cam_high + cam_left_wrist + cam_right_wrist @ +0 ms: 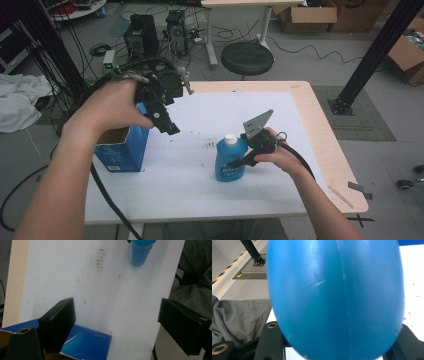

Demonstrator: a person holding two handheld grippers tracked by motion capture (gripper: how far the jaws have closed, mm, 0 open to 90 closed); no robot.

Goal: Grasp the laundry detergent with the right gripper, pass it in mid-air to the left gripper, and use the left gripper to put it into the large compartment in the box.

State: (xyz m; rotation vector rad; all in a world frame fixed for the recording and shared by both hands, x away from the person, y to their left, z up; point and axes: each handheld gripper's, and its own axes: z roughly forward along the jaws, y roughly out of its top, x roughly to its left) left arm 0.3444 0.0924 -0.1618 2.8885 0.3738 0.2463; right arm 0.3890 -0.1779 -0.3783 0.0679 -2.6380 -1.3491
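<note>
White lettering stood on the blue bottle [230,161] label. It was too blurred to read. Print on the blue box [121,150] was illegible too.

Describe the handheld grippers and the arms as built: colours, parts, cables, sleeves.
Both are black. The left gripper has a blue panel on its body and a thick black cable trailing below the forearm; its jaws are blocky black wedges. The right gripper carries a grey three-cornered plate with small holes on top and a black cable along the arm. Both forearms are bare: no sleeves, no gloves.
</note>
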